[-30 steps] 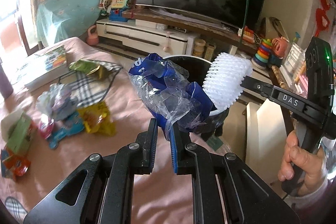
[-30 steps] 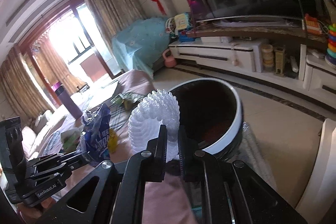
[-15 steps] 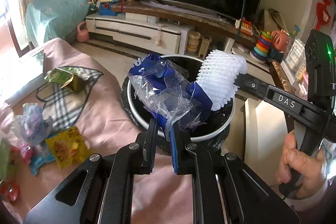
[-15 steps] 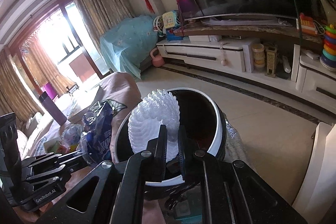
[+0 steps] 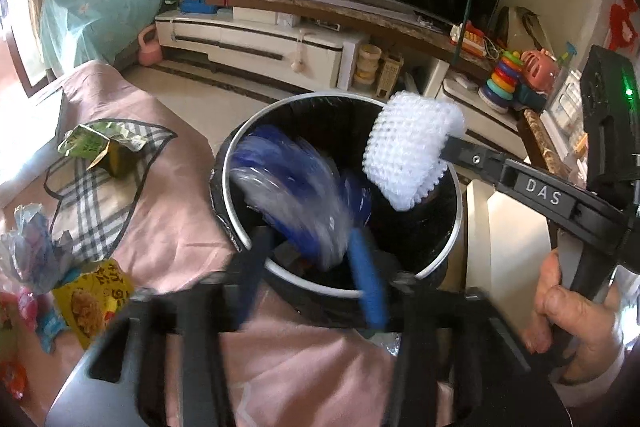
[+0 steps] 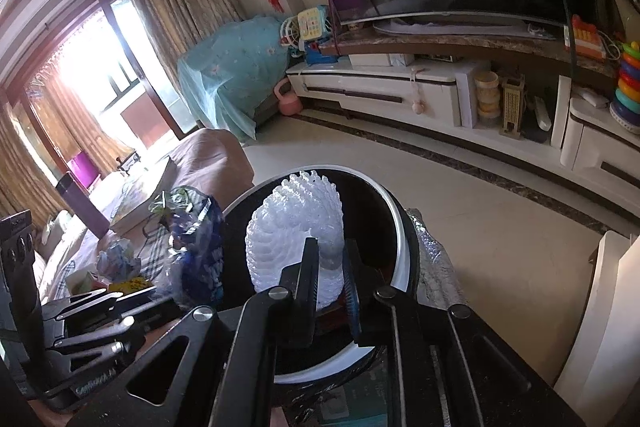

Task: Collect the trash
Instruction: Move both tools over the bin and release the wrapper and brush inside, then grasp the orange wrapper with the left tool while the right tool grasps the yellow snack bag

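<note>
Noted left gripper [image 5: 312,269] low in left wrist view, fingers [image 5: 370,287] spread wide apart and smeared by motion blur. Found blue and clear plastic bag [image 5: 296,195] just ahead of those fingers, over the mouth of the trash bin [image 5: 456,211], also heavily blurred; could not tell whether it touched either finger. In right wrist view, saw same bag [image 6: 200,255] at the bin's left rim [image 6: 404,247], above the left gripper [image 6: 100,315].

Found right gripper [image 6: 330,269] with fingers closed tight on white foam net [image 6: 296,227], net standing up from the fingers over the bin opening. From left wrist view, saw net [image 5: 408,155] above the far right part of the bin mouth, fingertips buried in it, right hand [image 5: 568,311] wrapped on the handle at right edge.

Was a black-lined round bin with a white rim, pressed against the edge of the pink-covered surface [image 5: 172,227].

Left on the surface, well apart from the bin: yellow snack packet [image 5: 92,303], crumpled wrapper [image 5: 28,247], green carton [image 5: 86,147] resting on checked cloth [image 5: 100,195]. More small wrappers at far left edge, too cut off to name.
</note>
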`<state>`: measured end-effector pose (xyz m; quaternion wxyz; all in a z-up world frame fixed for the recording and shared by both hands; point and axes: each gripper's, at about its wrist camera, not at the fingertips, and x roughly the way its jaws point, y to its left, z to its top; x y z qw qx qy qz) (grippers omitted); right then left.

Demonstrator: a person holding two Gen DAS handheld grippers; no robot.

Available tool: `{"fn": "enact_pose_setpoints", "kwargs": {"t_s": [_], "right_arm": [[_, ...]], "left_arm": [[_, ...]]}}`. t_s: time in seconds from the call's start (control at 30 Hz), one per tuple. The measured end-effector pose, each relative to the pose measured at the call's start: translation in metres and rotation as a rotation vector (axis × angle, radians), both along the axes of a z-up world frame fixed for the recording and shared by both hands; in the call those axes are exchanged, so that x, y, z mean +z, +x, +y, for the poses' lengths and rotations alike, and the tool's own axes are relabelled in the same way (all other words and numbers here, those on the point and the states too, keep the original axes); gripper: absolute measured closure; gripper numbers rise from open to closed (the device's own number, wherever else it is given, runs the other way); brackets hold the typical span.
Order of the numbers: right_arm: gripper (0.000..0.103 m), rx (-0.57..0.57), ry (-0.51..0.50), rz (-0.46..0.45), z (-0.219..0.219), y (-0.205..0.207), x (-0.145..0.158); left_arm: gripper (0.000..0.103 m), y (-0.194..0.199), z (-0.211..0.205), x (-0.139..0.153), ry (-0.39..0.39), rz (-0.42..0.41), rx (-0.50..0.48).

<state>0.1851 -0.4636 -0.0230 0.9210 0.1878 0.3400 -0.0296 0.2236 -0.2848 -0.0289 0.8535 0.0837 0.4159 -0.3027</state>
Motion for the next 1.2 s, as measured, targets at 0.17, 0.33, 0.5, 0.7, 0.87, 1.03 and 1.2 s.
{"fn": "enact_pose_setpoints", "kwargs": {"t_s": [0.17, 0.33, 0.5, 0.7, 0.87, 1.03, 1.2], "right_arm": [[0.060, -0.002, 0.006, 0.002, 0.000, 0.001, -0.001], [0.047, 0.009, 0.024, -0.005, 0.006, -0.003, 0.000], [0.012, 0.016, 0.031, -0.047, 0.023, -0.015, 0.006], [0.008, 0.070, 0.039, -0.077, 0.063, -0.029, 0.012], [0.007, 0.122, 0.046, -0.084, 0.095, -0.035, 0.012], [0.007, 0.174, 0.067, -0.087, 0.126, -0.038, 0.009], [0.007, 0.222, 0.062, -0.068, 0.151, -0.036, 0.001]], "left_arm": [[0.041, -0.005, 0.009, 0.004, -0.012, -0.009, 0.013], [0.038, -0.014, 0.029, 0.003, -0.030, 0.002, 0.044], [0.036, -0.031, 0.059, 0.005, -0.045, -0.020, 0.088], [0.035, -0.050, 0.102, 0.006, -0.065, -0.037, 0.159], [0.035, -0.059, 0.142, 0.005, -0.073, -0.050, 0.227], [0.035, -0.068, 0.179, 0.000, -0.078, -0.058, 0.295], [0.035, -0.078, 0.209, -0.004, -0.074, -0.061, 0.346]]}}
